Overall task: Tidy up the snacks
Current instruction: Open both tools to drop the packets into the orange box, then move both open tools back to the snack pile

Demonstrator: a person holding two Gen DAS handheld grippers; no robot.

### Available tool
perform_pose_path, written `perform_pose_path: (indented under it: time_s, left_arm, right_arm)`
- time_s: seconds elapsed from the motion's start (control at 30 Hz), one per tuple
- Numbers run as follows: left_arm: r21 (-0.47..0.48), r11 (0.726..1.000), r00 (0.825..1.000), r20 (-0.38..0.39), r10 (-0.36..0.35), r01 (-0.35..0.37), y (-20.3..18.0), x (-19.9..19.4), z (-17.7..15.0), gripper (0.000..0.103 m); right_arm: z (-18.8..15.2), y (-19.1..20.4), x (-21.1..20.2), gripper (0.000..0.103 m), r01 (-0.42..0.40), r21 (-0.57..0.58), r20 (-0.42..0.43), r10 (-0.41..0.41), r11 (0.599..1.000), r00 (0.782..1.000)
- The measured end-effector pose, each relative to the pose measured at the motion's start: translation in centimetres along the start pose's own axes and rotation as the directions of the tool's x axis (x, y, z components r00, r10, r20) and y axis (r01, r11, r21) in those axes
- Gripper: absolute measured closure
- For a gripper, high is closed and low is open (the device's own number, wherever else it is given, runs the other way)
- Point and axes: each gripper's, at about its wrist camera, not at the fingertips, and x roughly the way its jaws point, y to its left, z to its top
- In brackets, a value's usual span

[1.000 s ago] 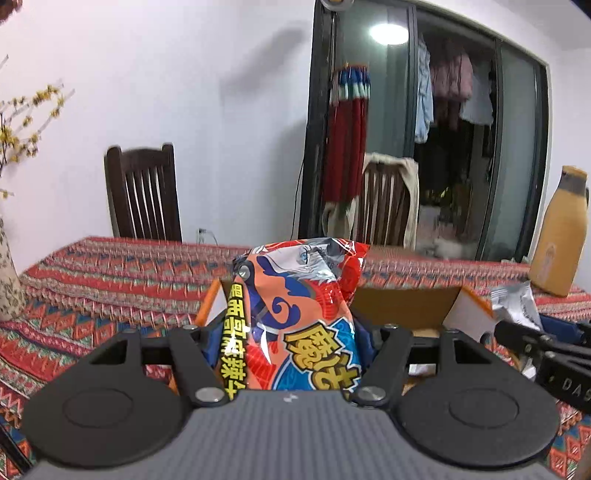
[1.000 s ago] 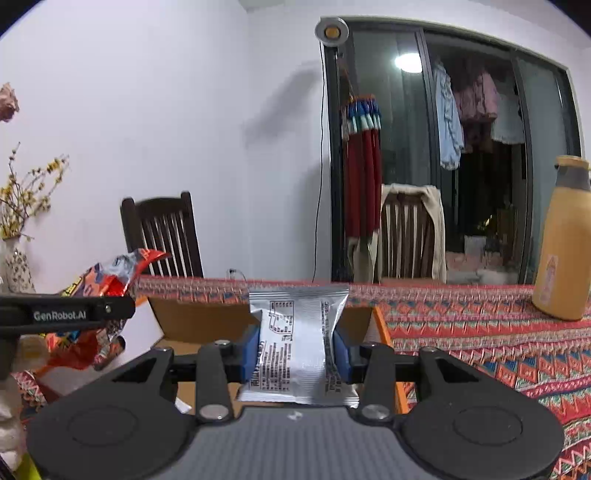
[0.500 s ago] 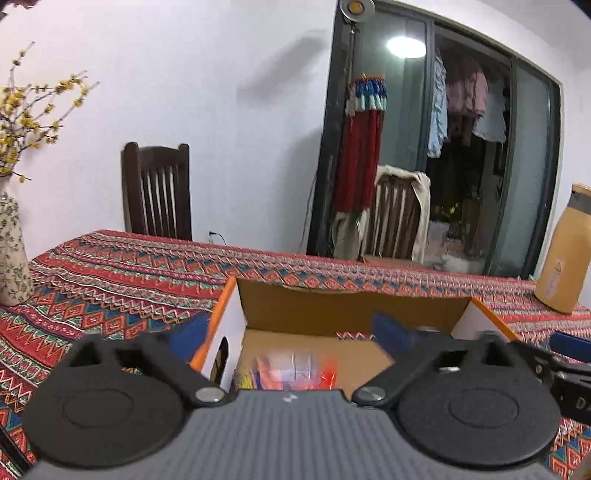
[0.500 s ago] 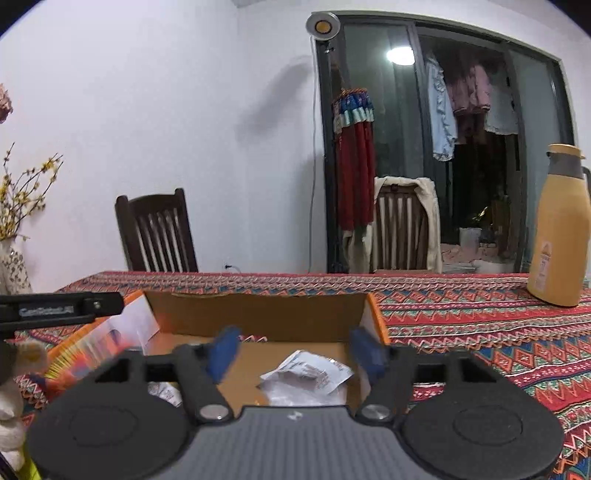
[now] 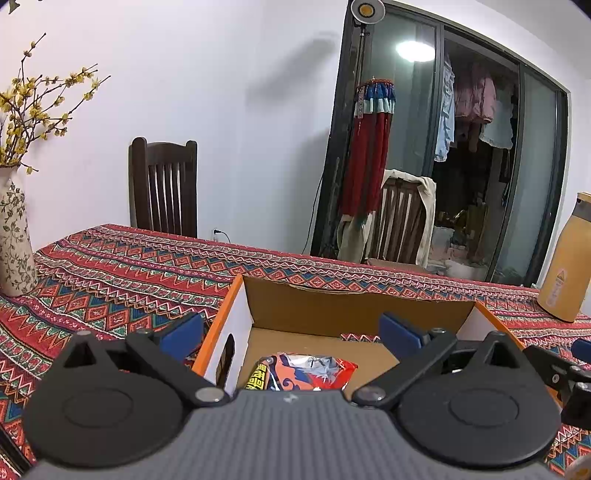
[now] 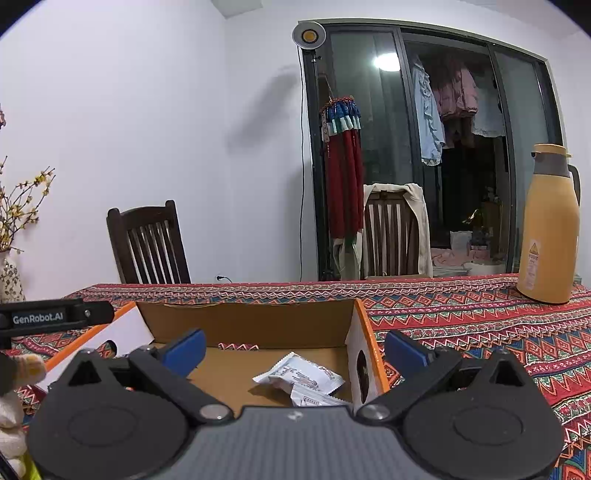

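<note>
Even indoor light, sharp pictures, strong fisheye bending.

You see a round lamp on a stand and a ceiling light reflected as glare in the glass door; soft shadows lie on the white wall, corners go dark, door frames curve.

1. Your table wears a red zigzag-patterned cloth, edge to edge.
2. You have an open cardboard box with orange edges sitting on the cloth, near you.
3. To your left, a floral vase stands on it.
4. Far right, you'll find a tan thermos, upright, well apart from the box.
</note>
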Motion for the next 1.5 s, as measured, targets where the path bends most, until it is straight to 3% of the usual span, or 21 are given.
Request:
perform_pose_path:
  time_s: [0.53,0.97,1.13,1.33,1.5]
  left_arm:
    - [-0.006,1.000,0.999,0.041,0.022,-0.021,-0.3,-1.4,0.9,0.000]
    - [0.035,0.999,1.000,0.012,0.022,-0.022,3.3,-7.5,0.3,0.000]
    - [0.061,0.997,0.999,-0.030,0.045,-0.043,5.2,-9.0,-1.9,0.000]
    - [0.023,0.999,0.995,-0.093,0.042,-0.040,6.7,-9.7,-5.2,0.000]
    - [0.024,1.000,0.996,-0.085,0.020,-0.018,6.4,-10.9,-6.0,0.000]
  right_arm:
    - [1.0,0.0,-1.9,0.000,0.005,-0.014,0.061,-0.004,1.000,0.998]
    - [0.5,-0.6,-8.1,0.000,0.017,-0.028,0.095,-0.015,0.999,0.995]
    - [-1.3,-1.1,-10.4,0.000,0.027,-0.012,0.058,-0.026,1.000,0.998]
    - [-4.6,-1.5,-11.7,0.000,0.046,-0.015,-0.028,-0.046,0.999,0.999]
    - [-6.7,-2.0,-12.2,0.000,0.060,-0.005,-0.085,-0.060,0.998,0.995]
